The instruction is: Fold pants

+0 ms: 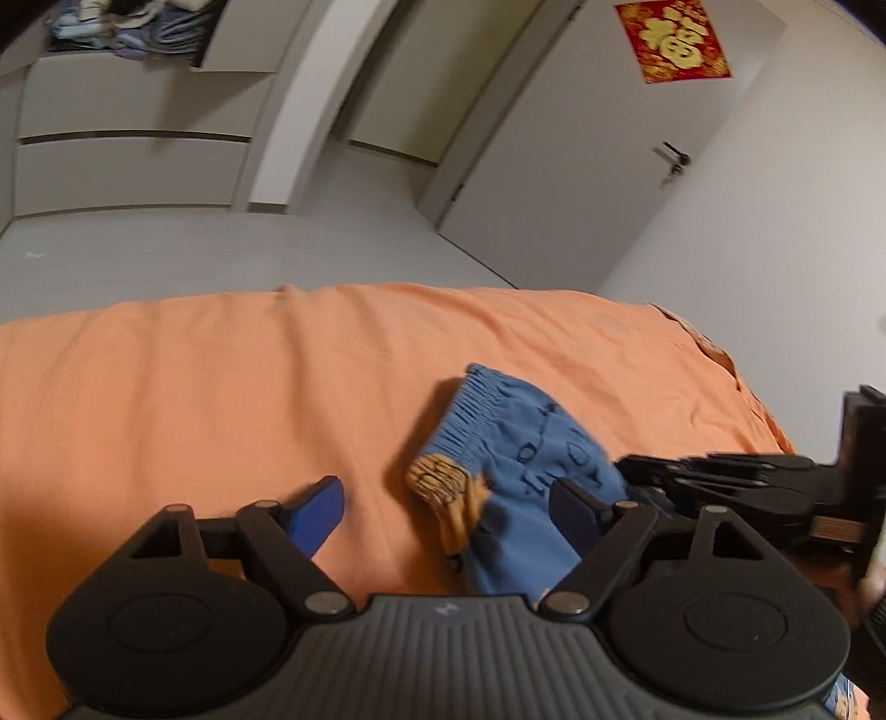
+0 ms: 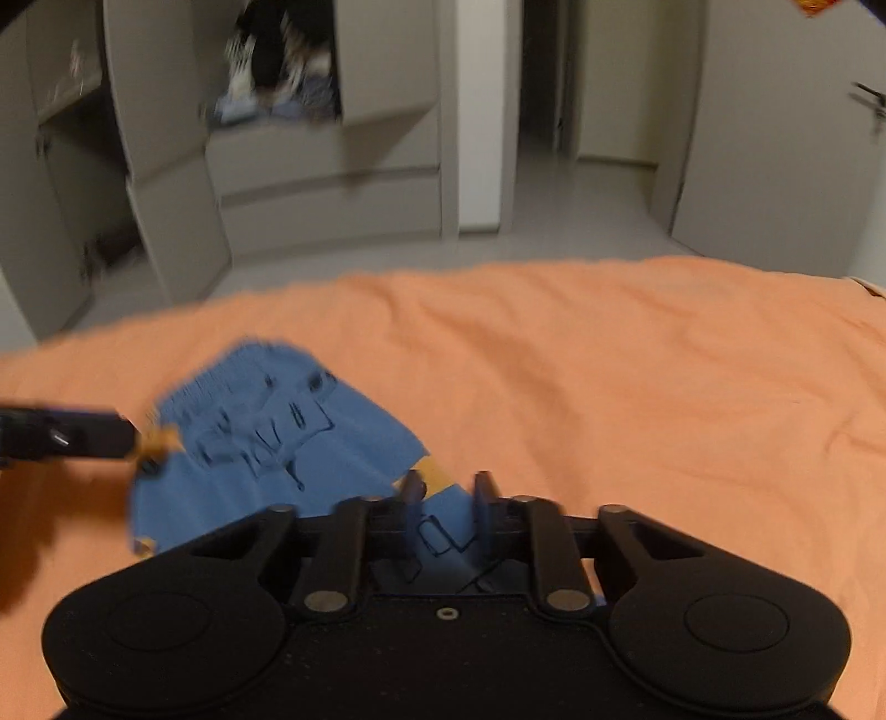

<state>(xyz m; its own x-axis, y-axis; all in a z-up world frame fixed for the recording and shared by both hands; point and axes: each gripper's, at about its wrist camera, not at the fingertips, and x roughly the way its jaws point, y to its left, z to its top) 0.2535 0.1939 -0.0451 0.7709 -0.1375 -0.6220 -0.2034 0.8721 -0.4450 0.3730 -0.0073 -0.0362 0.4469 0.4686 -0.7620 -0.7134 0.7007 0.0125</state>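
Small blue pants (image 1: 526,443) with an elastic waistband, dark print and orange-yellow patches lie crumpled on the orange bed sheet (image 1: 194,387). My left gripper (image 1: 446,515) is open, its blue fingers wide apart. The left finger rests over bare sheet and the right one over the cloth's edge. In the right wrist view the pants (image 2: 277,437) spread to the left. My right gripper (image 2: 448,493) has its fingers close together, shut on a blue fold. The left gripper (image 2: 124,437) comes in from the left beside an orange cuff. The right gripper (image 1: 637,471) shows side-on at the right.
The bed sheet (image 2: 609,360) reaches to a far edge with grey floor beyond. A grey wardrobe (image 2: 332,183) stands behind, with clothes (image 1: 138,27) in an open compartment. A door carries a handle (image 1: 673,158) and a red decoration (image 1: 673,41).
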